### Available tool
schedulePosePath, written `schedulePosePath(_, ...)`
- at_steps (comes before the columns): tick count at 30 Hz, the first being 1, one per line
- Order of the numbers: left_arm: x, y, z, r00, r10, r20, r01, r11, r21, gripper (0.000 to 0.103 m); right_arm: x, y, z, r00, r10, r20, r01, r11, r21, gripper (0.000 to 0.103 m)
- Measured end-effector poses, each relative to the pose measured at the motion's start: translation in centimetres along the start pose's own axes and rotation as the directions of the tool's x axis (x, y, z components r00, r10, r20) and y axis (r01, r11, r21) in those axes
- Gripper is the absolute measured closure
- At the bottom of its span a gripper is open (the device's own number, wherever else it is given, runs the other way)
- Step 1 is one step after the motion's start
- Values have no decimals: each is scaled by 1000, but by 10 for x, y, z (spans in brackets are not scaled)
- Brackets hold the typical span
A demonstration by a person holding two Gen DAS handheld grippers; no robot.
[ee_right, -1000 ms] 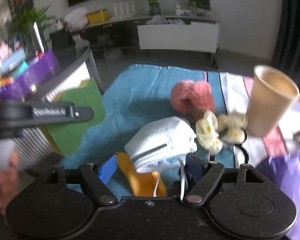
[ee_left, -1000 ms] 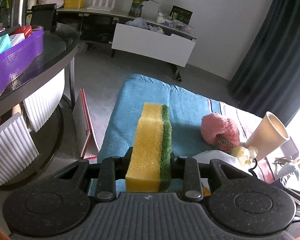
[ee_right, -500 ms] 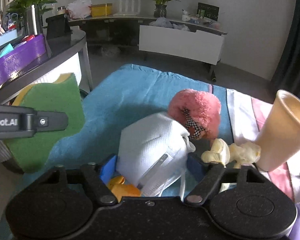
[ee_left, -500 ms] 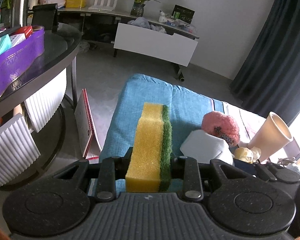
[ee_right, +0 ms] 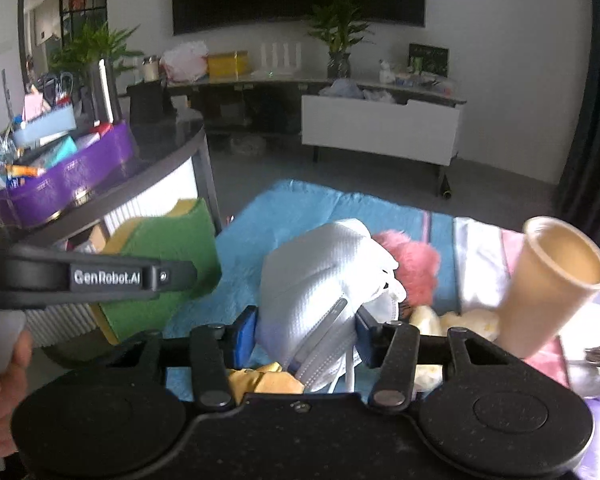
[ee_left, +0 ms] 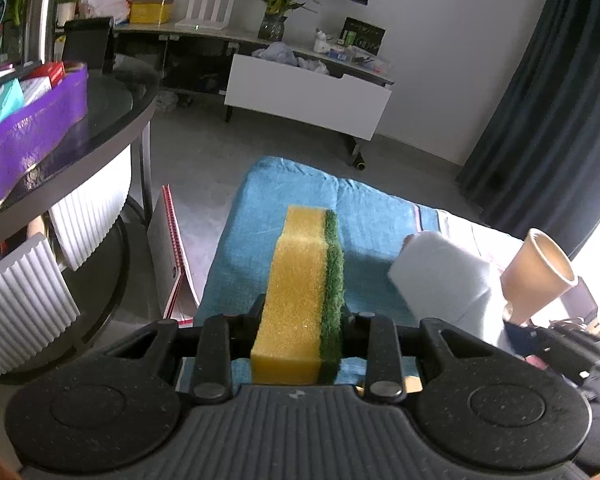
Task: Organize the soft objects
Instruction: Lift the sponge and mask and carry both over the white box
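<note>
Since the earlier frame the white face mask has come up off the blue towel and now stands between the blue pads of the right gripper, whose jaws have just been closing; the pads press the mask's lower folds on both sides, its straps dangling below. In the left wrist view the same mask has risen into sight at the right, blurred, and it now covers the pink plush that was plain there a second ago.

The left gripper is clamped tight on the yellow-and-green sponge, which stands on edge between the jaws and points out over the towel. From the right wrist the sponge shows its green face, with the left gripper's black arm crossing in front of it and a hand on the handle at the lower left.

Behind the lifted mask the pink plush toy lies on the towel, partly hidden. Just to its right, some pale yellow soft pieces rest beside a tan paper cup that appears tilted, though the blur makes it hard to say whether it stands or is leaning. Something orange-yellow lies under the right gripper. A dark round table with a purple tray of clutter stands at the left, close to the sponge.
</note>
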State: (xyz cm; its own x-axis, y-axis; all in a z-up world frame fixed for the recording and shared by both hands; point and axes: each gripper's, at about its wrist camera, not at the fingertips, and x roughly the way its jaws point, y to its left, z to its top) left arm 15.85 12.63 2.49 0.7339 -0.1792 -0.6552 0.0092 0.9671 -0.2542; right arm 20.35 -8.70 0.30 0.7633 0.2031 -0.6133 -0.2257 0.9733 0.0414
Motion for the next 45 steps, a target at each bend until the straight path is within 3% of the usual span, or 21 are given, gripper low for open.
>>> schedulePosePath(20,-81,-66,-20,997,50,55,-53,998,44,71,-116,-53,-1,995,7,100,-16,996,91,43)
schedulePosePath(45,-85,-160,-42,999,-16,27,11,986,165,71,-179,-145,-29,985,-75,155,42,978,204,43)
